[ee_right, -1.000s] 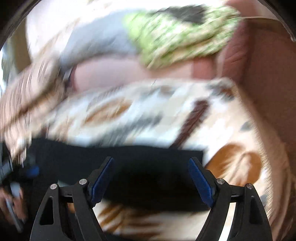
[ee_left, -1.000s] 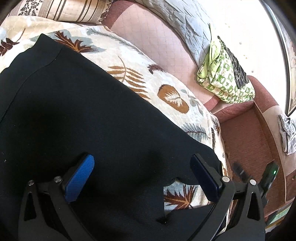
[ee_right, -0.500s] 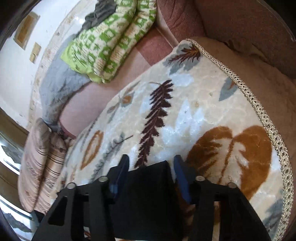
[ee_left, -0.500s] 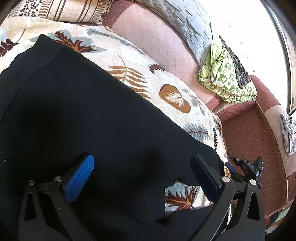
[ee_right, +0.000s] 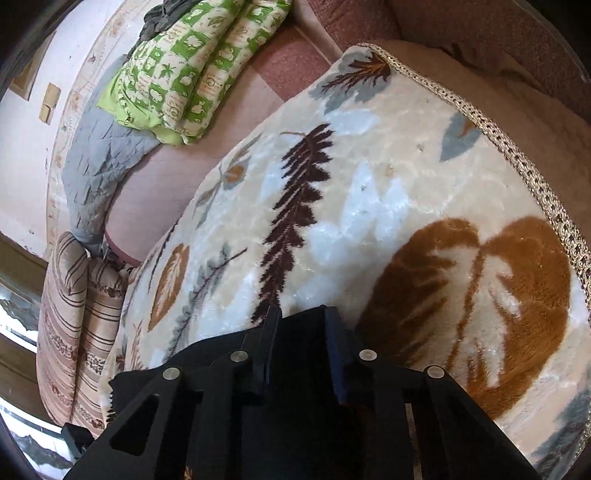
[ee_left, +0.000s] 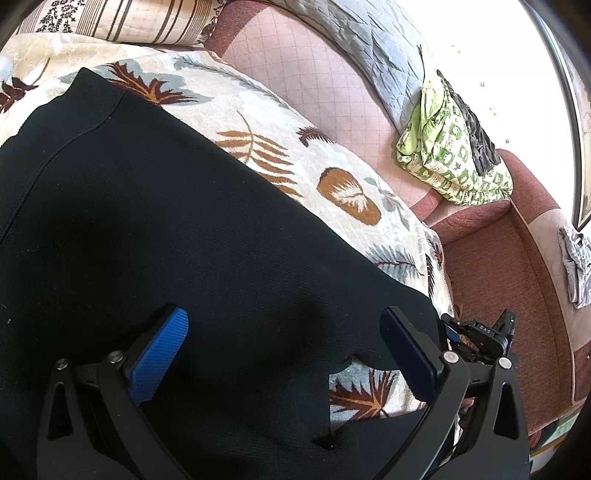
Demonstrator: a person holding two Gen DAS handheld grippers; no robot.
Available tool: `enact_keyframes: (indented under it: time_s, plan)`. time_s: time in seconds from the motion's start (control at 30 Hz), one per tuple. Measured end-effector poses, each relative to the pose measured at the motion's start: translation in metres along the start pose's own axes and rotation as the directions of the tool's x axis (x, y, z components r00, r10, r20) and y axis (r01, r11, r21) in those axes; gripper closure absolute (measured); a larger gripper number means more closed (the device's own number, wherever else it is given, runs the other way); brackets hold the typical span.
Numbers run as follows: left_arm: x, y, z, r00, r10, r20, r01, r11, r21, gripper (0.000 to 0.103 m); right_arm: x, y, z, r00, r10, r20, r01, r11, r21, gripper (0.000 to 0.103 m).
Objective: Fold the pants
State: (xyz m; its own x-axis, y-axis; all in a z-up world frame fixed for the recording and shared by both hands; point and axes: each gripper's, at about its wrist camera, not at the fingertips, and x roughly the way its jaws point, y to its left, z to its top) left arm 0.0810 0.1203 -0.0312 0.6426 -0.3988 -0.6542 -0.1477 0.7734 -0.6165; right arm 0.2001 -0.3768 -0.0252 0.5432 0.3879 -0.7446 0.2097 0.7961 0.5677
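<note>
While the black pants (ee_left: 177, 229) lie spread flat across the leaf-print blanket (ee_left: 332, 184), the left gripper (ee_left: 284, 350) hangs over them with its jaws wide apart; nothing is between the blue pads (ee_left: 159, 362). Whether the pads touch the cloth cannot be told. A notch in the pants' near edge shows blanket just inside the right-hand finger.

Right gripper (ee_right: 299, 354): jaws drawn in to a narrow gap, a tab of black pants cloth (ee_right: 301, 332) pinched between them at the hem end. The cloth fills the gap and runs back under the gripper body. In the left view this gripper (ee_left: 480, 336) sits at the pants' far right corner, near the blanket's edge.

Surroundings: the blanket (ee_right: 369, 221) has a braided trim along its right border. Behind it is a pinkish sofa back (ee_left: 314, 74), with a grey quilt (ee_left: 362, 44) along the top. A green patterned bundle (ee_left: 450, 158) rests on the sofa, well apart from the pants. A striped cushion (ee_left: 147, 18) sits at the blanket's far left end.
</note>
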Motion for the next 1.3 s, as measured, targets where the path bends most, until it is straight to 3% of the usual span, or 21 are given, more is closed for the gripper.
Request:
enact_keyframes:
  time_s: [0.03,0.23,0.37,0.43,0.53,0.63,0.7,0.77,0.83,0.97,1.07,1.2,1.27,1.3]
  plan:
    - [0.0,0.0,0.0,1.0,-0.002,0.001,0.002,1.0,0.0,0.0,0.0,0.0,0.0,1.0,-0.007,0.005,0.007,1.0,-0.005,0.101]
    - [-0.008,-0.002,0.003,0.999,-0.028,0.027,0.028,1.0,0.002,0.0,-0.024,0.008,0.0,0.996,0.043,0.08,-0.041,0.999,-0.029,0.102]
    - [-0.041,-0.01,0.022,0.993,-0.081,0.083,0.078,0.996,0.039,0.0,-0.031,0.01,-0.006,0.994,0.056,0.091,-0.054,0.998,-0.031,0.102]
    - [-0.059,-0.012,0.039,0.992,-0.068,0.105,0.059,0.995,0.084,0.0,-0.031,0.01,-0.009,0.995,0.049,0.085,-0.046,0.998,-0.031,0.102]
    - [-0.092,-0.005,0.082,0.985,0.005,0.17,-0.039,0.978,0.203,0.0,-0.032,0.009,-0.011,0.995,0.049,0.084,-0.047,0.999,-0.026,0.102]
    - [-0.112,0.019,0.126,0.969,0.101,0.228,-0.169,0.938,0.303,0.0,-0.035,0.012,-0.012,0.994,0.052,0.091,-0.049,0.998,-0.032,0.102]
    - [-0.11,0.036,0.15,0.97,0.137,0.203,-0.209,0.894,0.396,0.0,-0.035,0.015,-0.011,0.994,0.052,0.094,-0.048,0.998,-0.043,0.102]
    - [-0.1,0.049,0.159,0.978,0.134,0.159,-0.194,0.864,0.465,0.0,-0.034,0.017,-0.012,0.995,0.045,0.094,-0.041,0.998,-0.049,0.102]
    - [-0.085,0.063,0.166,0.987,0.125,0.105,-0.161,0.856,0.492,0.0,-0.033,0.017,-0.012,0.995,0.037,0.092,-0.032,0.998,-0.052,0.102]
    - [-0.054,0.086,0.164,0.981,0.192,0.024,-0.17,0.796,0.581,0.017,-0.031,0.016,-0.013,0.996,0.019,0.085,-0.014,0.998,-0.06,0.102]
    - [-0.042,0.088,0.157,0.979,0.2,-0.034,-0.127,0.735,0.666,0.018,-0.03,0.017,-0.012,0.996,0.013,0.083,-0.008,0.998,-0.066,0.102]
    - [-0.032,0.086,0.154,0.98,0.193,-0.056,-0.1,0.712,0.695,0.02,-0.029,0.019,-0.013,0.997,0.007,0.08,-0.002,0.998,-0.07,0.101]
    - [-0.023,0.087,0.159,0.976,0.203,-0.074,-0.094,0.707,0.701,0.041,-0.028,0.019,-0.013,0.997,0.004,0.08,0.002,0.998,-0.068,0.101]
    - [-0.02,0.089,0.16,0.974,0.208,-0.086,-0.09,0.71,0.699,0.046,-0.029,0.018,-0.013,0.997,0.006,0.08,0.0,0.998,-0.064,0.101]
